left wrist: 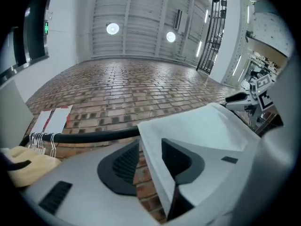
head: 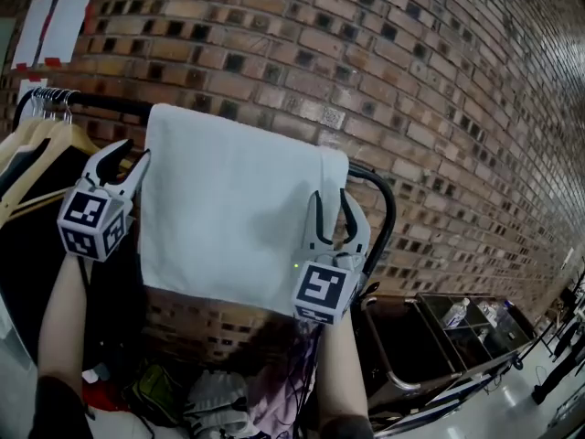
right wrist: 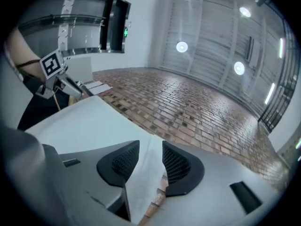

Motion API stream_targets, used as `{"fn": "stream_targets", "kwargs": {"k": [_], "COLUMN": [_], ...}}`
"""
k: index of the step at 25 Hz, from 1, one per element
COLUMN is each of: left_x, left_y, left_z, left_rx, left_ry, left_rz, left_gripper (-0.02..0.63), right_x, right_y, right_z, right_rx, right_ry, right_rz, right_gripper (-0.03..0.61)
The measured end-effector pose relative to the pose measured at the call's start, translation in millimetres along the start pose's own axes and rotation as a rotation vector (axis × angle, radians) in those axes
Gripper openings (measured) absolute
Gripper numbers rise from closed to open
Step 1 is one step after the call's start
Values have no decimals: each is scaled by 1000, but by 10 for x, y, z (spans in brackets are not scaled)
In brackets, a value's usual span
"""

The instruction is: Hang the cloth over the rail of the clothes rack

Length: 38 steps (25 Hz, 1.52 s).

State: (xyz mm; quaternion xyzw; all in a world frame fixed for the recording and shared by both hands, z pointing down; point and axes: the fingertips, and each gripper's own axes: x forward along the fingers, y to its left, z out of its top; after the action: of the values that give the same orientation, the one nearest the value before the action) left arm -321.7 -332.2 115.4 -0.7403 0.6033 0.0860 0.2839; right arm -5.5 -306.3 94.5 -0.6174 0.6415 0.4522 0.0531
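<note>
Rail (head: pixel 101 104) backed by brick wall (head: pixel 366 53); hangers (head: pixel 62 137) crowd its left; cart (head: pixel 402 341) stands lower right

A plain white rectangular cloth (head: pixel 238 218) is draped over the black tubular metal rail of the clothes rack (head: pixel 108 104). Its front half hangs smooth and flat. It sits toward the rail's right end, beside the downward curve of the tube.

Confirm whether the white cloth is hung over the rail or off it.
Hung: the white cloth drapes, spread flat, over the black rail.
</note>
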Motion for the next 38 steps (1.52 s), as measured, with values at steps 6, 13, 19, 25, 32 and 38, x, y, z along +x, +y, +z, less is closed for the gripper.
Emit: {"fn": "stream_targets", "kwargs": {"k": [6, 13, 19, 25, 32, 38], "left_x": [329, 576, 676, 647, 698, 715], "left_y": [18, 41, 35, 50, 30, 39], "left_z": [-30, 43, 37, 28, 73, 86], "left_rx": [-23, 10, 35, 58, 31, 28], "left_ry": [-1, -32, -24, -31, -52, -62], "left_rz": [-99, -73, -62, -59, -89, -83], "left_gripper": [202, 86, 86, 87, 66, 64], "right_x": [274, 553, 694, 654, 689, 828], "right_y": [23, -44, -80, -108, -139, -343], "right_z": [-153, -264, -191, -50, 59, 113], "right_rx": [-133, -320, -395, -328, -234, -162], "right_ry": [79, 129, 127, 50, 32, 45], "right_rz": [-7, -70, -76, -81, -29, -54], "right_gripper": [172, 173, 153, 72, 57, 57]}}
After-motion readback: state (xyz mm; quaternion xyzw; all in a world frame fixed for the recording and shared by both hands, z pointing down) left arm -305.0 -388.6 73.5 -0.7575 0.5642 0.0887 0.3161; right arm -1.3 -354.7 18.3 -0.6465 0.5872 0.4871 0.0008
